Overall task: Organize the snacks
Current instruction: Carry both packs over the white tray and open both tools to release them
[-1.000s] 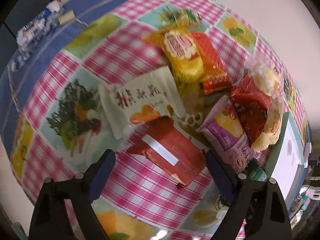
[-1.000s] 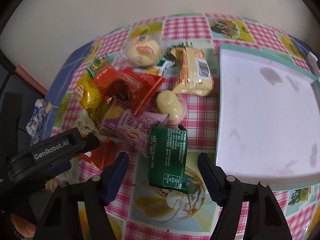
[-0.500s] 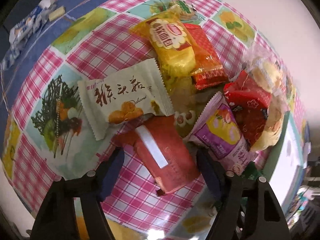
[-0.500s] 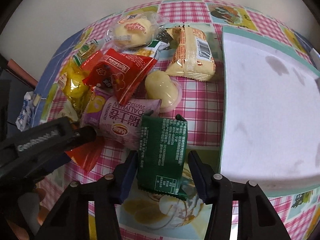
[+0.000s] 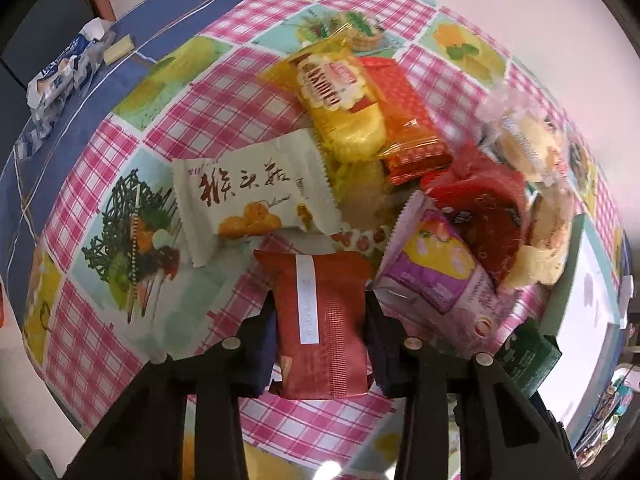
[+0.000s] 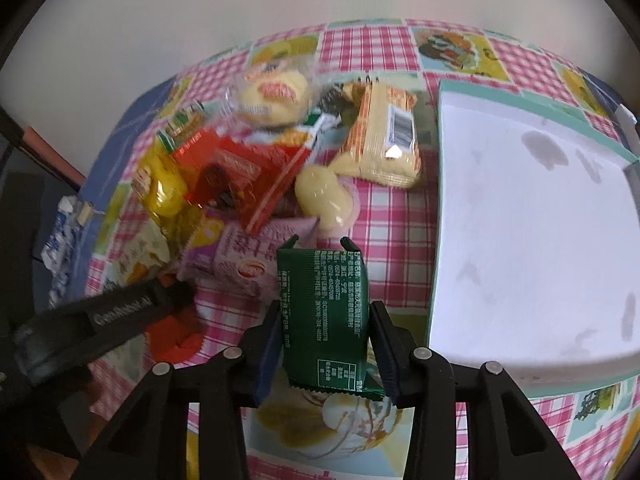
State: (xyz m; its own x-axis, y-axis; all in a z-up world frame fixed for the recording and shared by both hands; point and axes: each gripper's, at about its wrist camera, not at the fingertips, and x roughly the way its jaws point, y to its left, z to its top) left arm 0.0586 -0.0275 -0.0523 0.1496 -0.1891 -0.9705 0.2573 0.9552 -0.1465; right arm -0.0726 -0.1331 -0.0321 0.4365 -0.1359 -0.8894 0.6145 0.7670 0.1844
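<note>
Where the tablecloth (image 6: 384, 208) spreads its pink checks and fruit panels under everything, a pale wall rises behind it, and my landmark, the white tray (image 6: 532, 224) with its mint-green rim, sits on the cloth. My right gripper (image 6: 326, 350) stands just beside the tray's near corner, its 2 fingers pressed against the long sides of the green packet (image 6: 324, 312); that packet's long axis runs straight away from me, its notched far end pointing at the snack pile. My left gripper (image 5: 320, 344) works farther from the tray, pinching the red packet (image 5: 324, 320), whose long axis and white stripe also point away from me toward the pile. Beyond it, lying crosswise, is the white packet (image 5: 256, 196). Between red packet and tray lies the purple packet (image 5: 440, 276), tilted toward the pile. At the pile's far side, the yellow packet (image 5: 340, 100) slants diagonally, away from the tray. Well apart from the tray, at the cloth's blue edge, rests a crumpled blue-white wrapper (image 5: 64, 68).
</note>
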